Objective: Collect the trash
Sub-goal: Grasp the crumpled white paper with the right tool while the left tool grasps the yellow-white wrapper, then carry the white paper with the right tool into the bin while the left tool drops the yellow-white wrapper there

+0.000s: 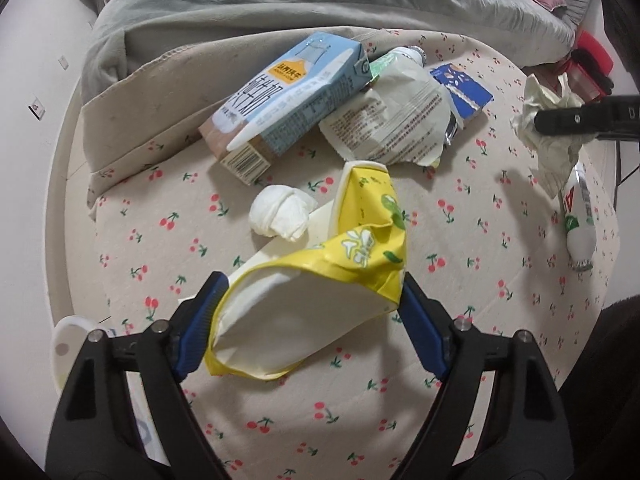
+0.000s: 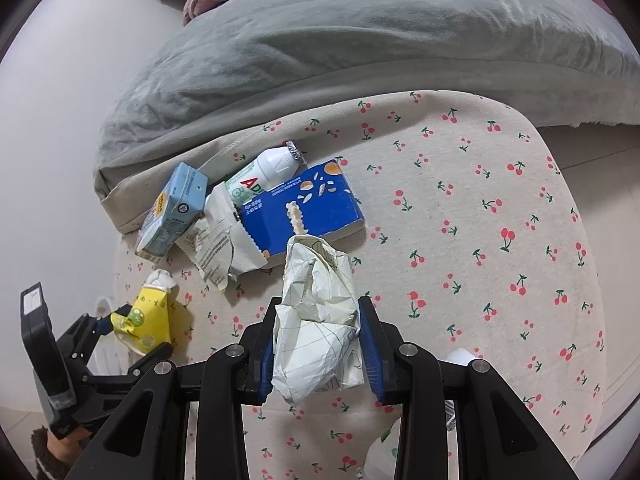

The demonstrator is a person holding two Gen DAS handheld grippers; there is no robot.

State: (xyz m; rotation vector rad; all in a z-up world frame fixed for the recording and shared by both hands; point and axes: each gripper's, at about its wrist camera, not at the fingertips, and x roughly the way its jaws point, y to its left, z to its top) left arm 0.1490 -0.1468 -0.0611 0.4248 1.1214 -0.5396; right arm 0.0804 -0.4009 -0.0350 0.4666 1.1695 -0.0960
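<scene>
A crushed yellow packet (image 1: 320,280) with a white inside sits between the blue pads of my left gripper (image 1: 312,312), and both pads press its sides. The right wrist view shows that same packet (image 2: 144,320) at the lower left, in the left gripper (image 2: 132,332). My right gripper (image 2: 320,308) is shut on a crumpled sheet of lined paper (image 2: 316,328), held above the cherry-print sheet (image 2: 480,240). From the left wrist view, this paper (image 1: 548,136) hangs at the far right.
On the bed lie a light blue carton (image 1: 280,96), a torn white pouch (image 1: 392,120), a dark blue box (image 2: 304,208), a tissue ball (image 1: 280,212) and two small white bottles (image 1: 580,220) (image 2: 268,172). A grey blanket (image 2: 360,40) lies behind, with a wall to the left.
</scene>
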